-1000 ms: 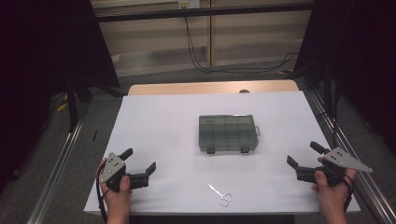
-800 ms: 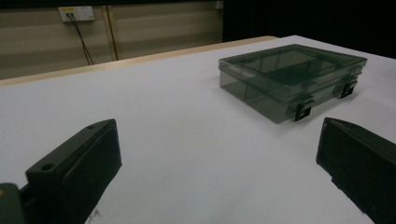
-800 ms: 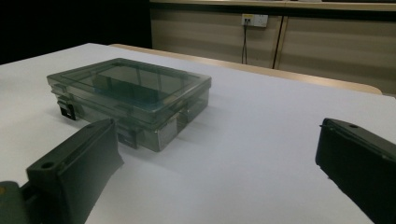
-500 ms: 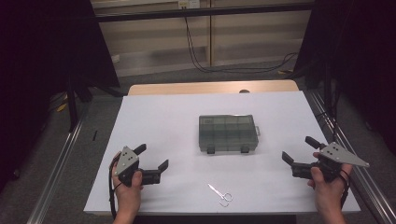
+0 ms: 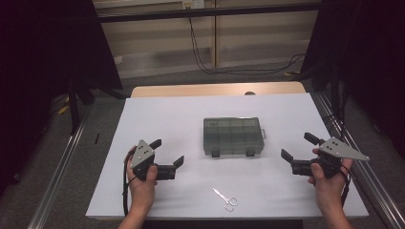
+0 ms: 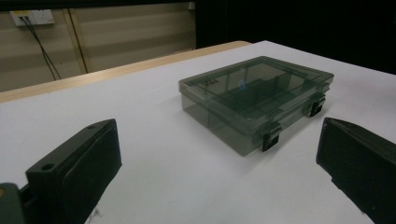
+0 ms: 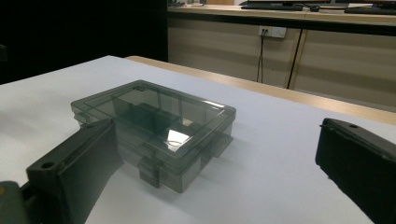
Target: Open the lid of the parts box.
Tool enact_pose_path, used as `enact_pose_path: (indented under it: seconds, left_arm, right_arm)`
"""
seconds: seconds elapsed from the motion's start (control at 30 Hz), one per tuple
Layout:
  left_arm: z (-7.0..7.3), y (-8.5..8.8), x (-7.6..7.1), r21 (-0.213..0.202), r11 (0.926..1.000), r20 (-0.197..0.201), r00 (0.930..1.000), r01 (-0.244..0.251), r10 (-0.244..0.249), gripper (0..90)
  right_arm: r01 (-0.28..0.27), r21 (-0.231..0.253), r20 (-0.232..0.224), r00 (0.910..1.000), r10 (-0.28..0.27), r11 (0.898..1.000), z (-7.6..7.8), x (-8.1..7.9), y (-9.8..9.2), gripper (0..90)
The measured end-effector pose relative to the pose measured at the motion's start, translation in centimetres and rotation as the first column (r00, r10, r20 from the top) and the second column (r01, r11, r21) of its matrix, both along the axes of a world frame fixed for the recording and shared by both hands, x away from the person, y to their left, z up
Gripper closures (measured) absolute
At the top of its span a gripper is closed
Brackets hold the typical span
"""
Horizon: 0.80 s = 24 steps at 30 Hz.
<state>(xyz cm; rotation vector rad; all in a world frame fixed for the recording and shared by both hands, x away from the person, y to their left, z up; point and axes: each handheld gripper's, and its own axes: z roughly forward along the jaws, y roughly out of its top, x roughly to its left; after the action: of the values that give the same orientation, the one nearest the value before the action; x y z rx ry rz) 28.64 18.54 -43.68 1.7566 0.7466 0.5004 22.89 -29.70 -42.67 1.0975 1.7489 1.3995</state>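
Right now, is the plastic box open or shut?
Shut. The plastic box has its lid lying flat on the base, and both front latches are pressed down.

high view: overhead, facing forward-down | left gripper view, right gripper view: low, near, from opposite sides | shared: smoky translucent plastic compartment box [image 5: 233, 136] [image 6: 254, 100] [image 7: 154, 126]

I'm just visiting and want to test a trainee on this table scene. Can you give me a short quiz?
1. True or false: the lid of the compartment box is shut.
2. What lies nearest the table's front edge? A) small scissors B) a spoon C) a cup
3. Fill in: the left gripper and the right gripper both have their jaws ____.

Key: 1 true; 2 A; 3 open, each holding nothing, one on either side of the box.
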Motion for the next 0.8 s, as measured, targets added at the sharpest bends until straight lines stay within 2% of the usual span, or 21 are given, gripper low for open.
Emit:
enact_pose_path:
  seconds: [0.53, 0.63, 0.8]
  left_arm:
    - [0.5, -2.4, 1.6, -0.029, 0.9992, -0.013, 0.9995, 0.028, -0.028, 0.0]
    - [0.5, -2.7, 1.8, -0.034, 0.9988, -0.023, 0.9991, 0.036, -0.037, 0.0]
    - [0.5, -3.6, 2.1, -0.03, 0.9988, -0.034, 0.9987, 0.038, -0.039, 0.5]
  right_arm:
    - [-0.023, 0.007, 0.014, 0.9996, 0.023, 1.0, 0.6, 1.7, 1.8, 0.0]
    - [-0.027, 0.037, 0.016, 0.9995, 0.027, 0.999, 0.7, 2.0, 2.1, 0.0]
    - [-0.041, 0.058, 0.022, 0.999, 0.039, 0.997, 0.9, 2.8, 3.0, 2.0]
